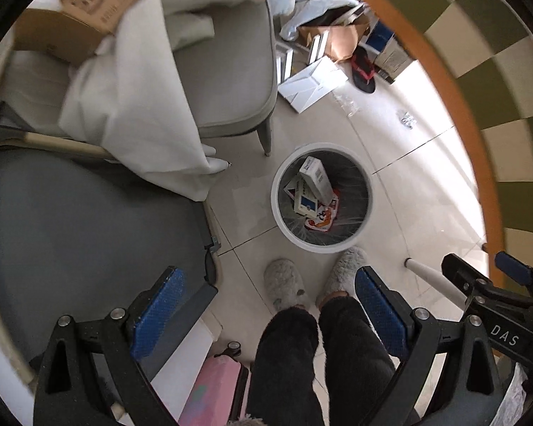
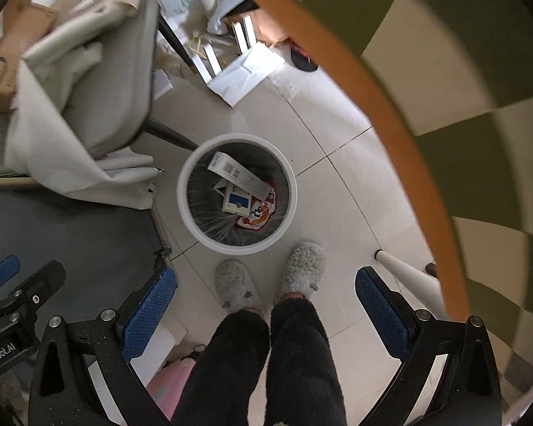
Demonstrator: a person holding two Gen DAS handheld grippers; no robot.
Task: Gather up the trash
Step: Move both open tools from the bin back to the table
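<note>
A white round trash bin (image 1: 287, 229) stands on the tiled floor, also in the right wrist view (image 2: 188, 213). Inside lie white cartons (image 1: 316, 175) (image 2: 240, 175), a blue-and-white box (image 1: 305, 207) (image 2: 236, 202) and a red-and-white wrapper (image 1: 323, 222) (image 2: 259, 216). My left gripper (image 1: 270, 305) is open and empty, high above the floor, pointing down just short of the bin. My right gripper (image 2: 266, 301) is open and empty, also high above the floor. Each gripper shows at the edge of the other's view.
The person's legs and grey slippers (image 1: 284, 284) (image 2: 303, 266) stand just before the bin. A round table with an orange rim (image 1: 455, 81) and green checked cloth is on the right. Grey chairs (image 1: 227, 71) with white cloth are left. Boxes and papers (image 1: 312, 83) litter the far floor.
</note>
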